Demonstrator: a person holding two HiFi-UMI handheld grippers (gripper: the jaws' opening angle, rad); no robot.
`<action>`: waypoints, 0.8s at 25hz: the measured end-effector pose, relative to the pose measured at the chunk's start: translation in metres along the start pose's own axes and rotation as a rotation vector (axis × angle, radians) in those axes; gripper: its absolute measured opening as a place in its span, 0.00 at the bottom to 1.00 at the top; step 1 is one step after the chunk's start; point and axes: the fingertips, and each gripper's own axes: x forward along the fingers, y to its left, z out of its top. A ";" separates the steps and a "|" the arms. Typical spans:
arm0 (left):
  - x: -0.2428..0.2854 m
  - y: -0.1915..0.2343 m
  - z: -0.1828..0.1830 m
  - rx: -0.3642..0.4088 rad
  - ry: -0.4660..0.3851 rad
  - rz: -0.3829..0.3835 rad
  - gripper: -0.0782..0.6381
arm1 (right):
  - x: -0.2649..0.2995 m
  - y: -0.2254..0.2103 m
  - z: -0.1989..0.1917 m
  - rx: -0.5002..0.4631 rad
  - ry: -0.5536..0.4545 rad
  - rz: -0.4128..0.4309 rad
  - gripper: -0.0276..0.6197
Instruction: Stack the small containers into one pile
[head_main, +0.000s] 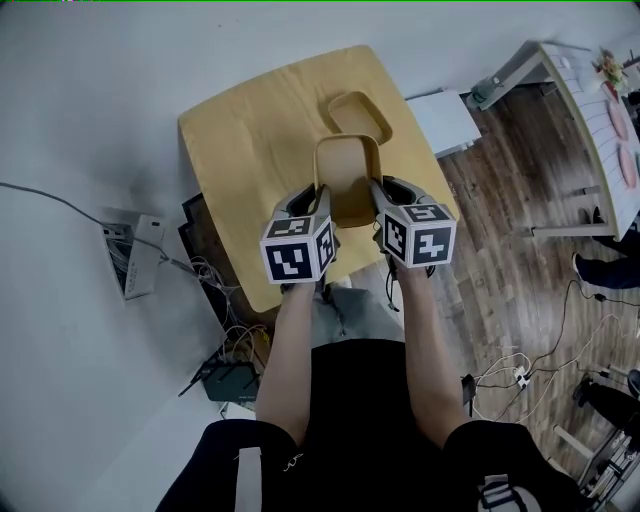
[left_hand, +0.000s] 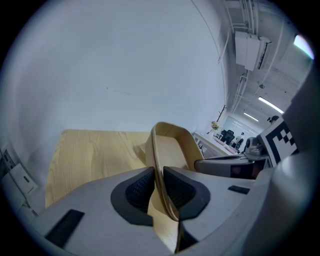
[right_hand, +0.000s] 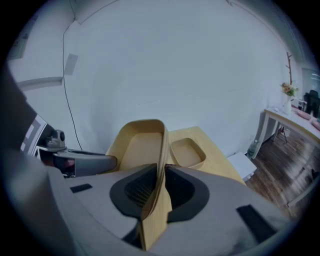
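Both grippers hold one tan wooden container (head_main: 347, 172) up above the wooden table (head_main: 240, 150). My left gripper (head_main: 322, 200) is shut on its left wall, which shows pinched between the dark pads in the left gripper view (left_hand: 159, 192). My right gripper (head_main: 377, 195) is shut on its right wall, seen clamped in the right gripper view (right_hand: 161, 187). A second, smaller tan container (head_main: 358, 115) rests on the table just beyond the lifted one; it also shows in the right gripper view (right_hand: 187, 152).
The table stands against a white wall. A white box (head_main: 443, 120) lies on the floor at its right. Cables and a power strip (head_main: 140, 258) trail at the left. A white desk (head_main: 600, 130) stands at the far right on wood flooring.
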 end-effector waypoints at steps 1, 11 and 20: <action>-0.003 -0.002 0.003 0.002 -0.008 0.001 0.20 | -0.002 0.001 0.004 -0.007 -0.005 0.000 0.13; -0.050 0.027 0.013 0.019 -0.059 0.011 0.21 | -0.008 0.054 0.018 -0.066 -0.052 -0.002 0.12; -0.058 0.047 0.031 0.030 -0.083 0.018 0.21 | 0.003 0.074 0.041 -0.098 -0.090 0.006 0.12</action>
